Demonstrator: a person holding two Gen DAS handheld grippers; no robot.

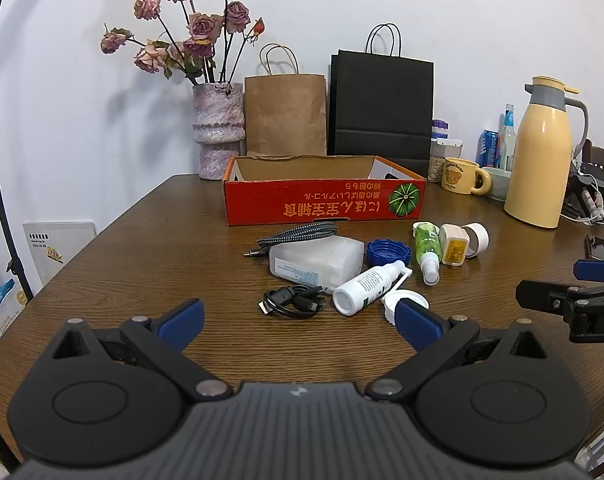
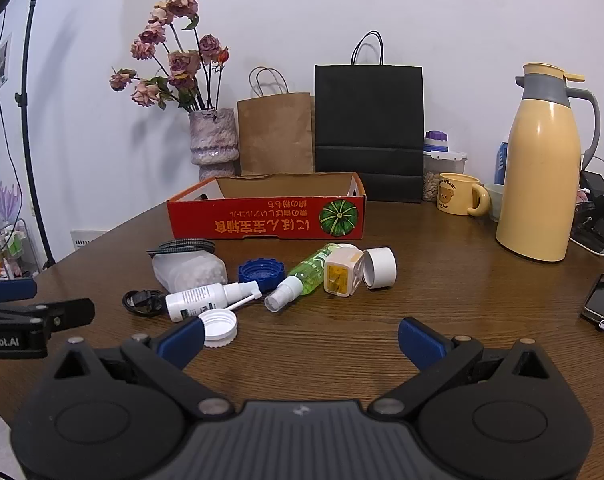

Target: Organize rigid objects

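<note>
Both tools hang low over the wooden table (image 1: pixel 101 248), at the bottom of each frame, and neither holds anything. The left gripper (image 1: pixel 297 322) has its blue pads spread wide apart, with only bare wood between them. The right gripper (image 2: pixel 299 338) is the same, jaws wide apart and empty.

The things to organize lie in a tight group in the middle of both frames, just in front of the red cardboard box (image 1: pixel 324 202), which looks empty as far as its inside shows. In the group are a translucent container (image 1: pixel 316 260), a white spray bottle (image 1: pixel 368 286) lying on its side, a green spray bottle (image 1: pixel 428 250) also lying down, a blue cap (image 1: pixel 386 252), a white ridged cap (image 2: pixel 219 326), a yellow and cream plug (image 2: pixel 342 274), a white cylinder cap (image 2: pixel 380 268), a braided cable (image 1: pixel 302 234) and a black cable (image 1: pixel 293 302).

I think the main risk is the crowding. The white spray bottle touches the translucent container and lies just beside the black cable, so a wide jaw coming down may catch two things together or push one neighbour away. The two bottles are round and on their sides, so a touch off centre may make them roll, perhaps toward the table edge. The white ridged cap is flat and low, just beside the left pad of the right gripper, and the pads may slide over it. The cables are soft and may drag another piece along. Also the two grippers are near each other and may collide if both reach into the middle.
</note>
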